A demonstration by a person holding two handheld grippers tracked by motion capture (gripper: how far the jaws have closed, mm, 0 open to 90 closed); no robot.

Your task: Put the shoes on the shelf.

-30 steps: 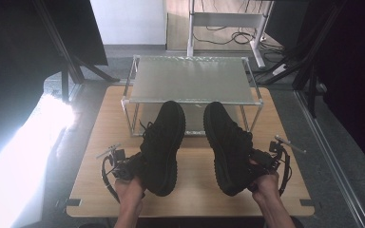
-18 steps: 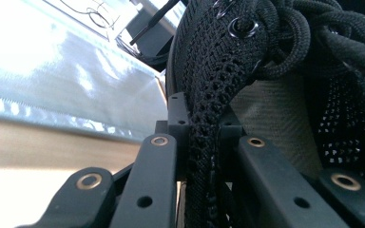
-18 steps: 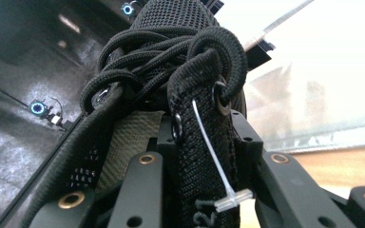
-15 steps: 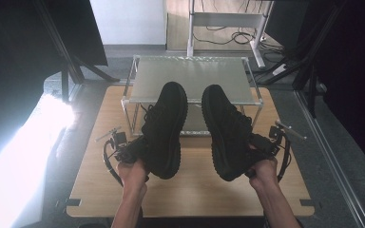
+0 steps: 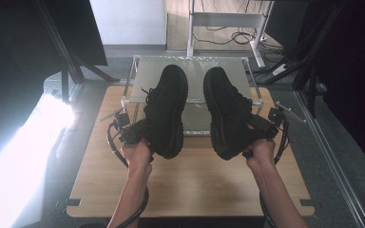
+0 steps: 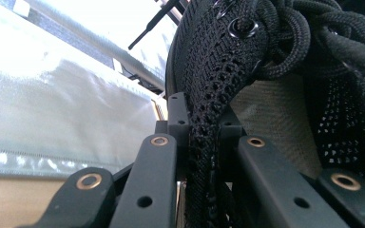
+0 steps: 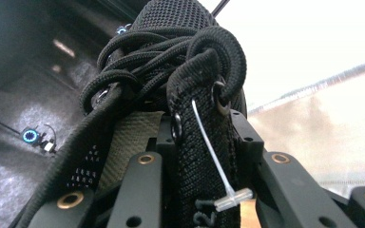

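Note:
Two black knit lace-up shoes are held in the air over the table, toes pointing away from me toward the rack. The left shoe [image 5: 167, 109] hangs from my left gripper [image 5: 138, 133], whose jaws pinch the mesh collar [image 6: 204, 142] beside the eyelets. The right shoe [image 5: 225, 111] is carried by my right gripper [image 5: 259, 130], shut on the collar edge [image 7: 199, 156] where a clear plastic tag fastener [image 7: 233, 198] sticks out. Both shoes hover with their toes over the front of the rack's top shelf [image 5: 190, 71].
A low metal-framed rack [image 5: 128, 99] with a translucent top shelf stands at the far edge of the wooden table [image 5: 195, 185]. Beyond it are a white desk frame and cables on the floor. Dark stands flank both sides; bright glare lies on the left.
Both hands have risen and moved forward with the shoes, which now reach over the rack's top shelf instead of lying low in front of it.

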